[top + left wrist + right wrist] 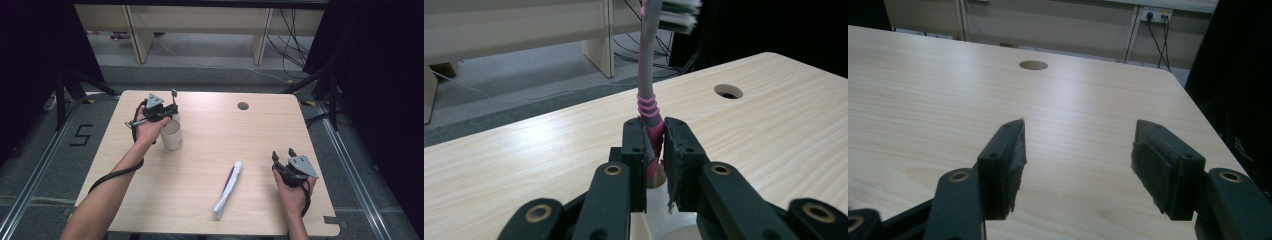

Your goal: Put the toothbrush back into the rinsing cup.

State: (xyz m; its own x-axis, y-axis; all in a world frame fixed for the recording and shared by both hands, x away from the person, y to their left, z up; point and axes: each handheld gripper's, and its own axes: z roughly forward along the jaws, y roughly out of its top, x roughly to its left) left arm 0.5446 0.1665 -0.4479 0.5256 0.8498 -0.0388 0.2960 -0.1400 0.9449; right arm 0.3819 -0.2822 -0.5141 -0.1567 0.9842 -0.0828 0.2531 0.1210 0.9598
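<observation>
Toothbrush [647,95] is standing upright, clamped by the left gripper [655,145] above the cup [171,135]; right gripper [1078,160], at four o'clock, is gaping empty.

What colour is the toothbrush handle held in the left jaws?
Grey with pink rings and a pink lower part; the toothbrush shows best in the left gripper view.

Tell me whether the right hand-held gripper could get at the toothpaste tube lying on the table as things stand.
Probably yes. The right hand-held gripper is open and holds nothing, and the toothpaste tube lies flat just to its left with bare table between them. The left hand-held gripper, holding a toothbrush over the cup, stays well clear.
</observation>
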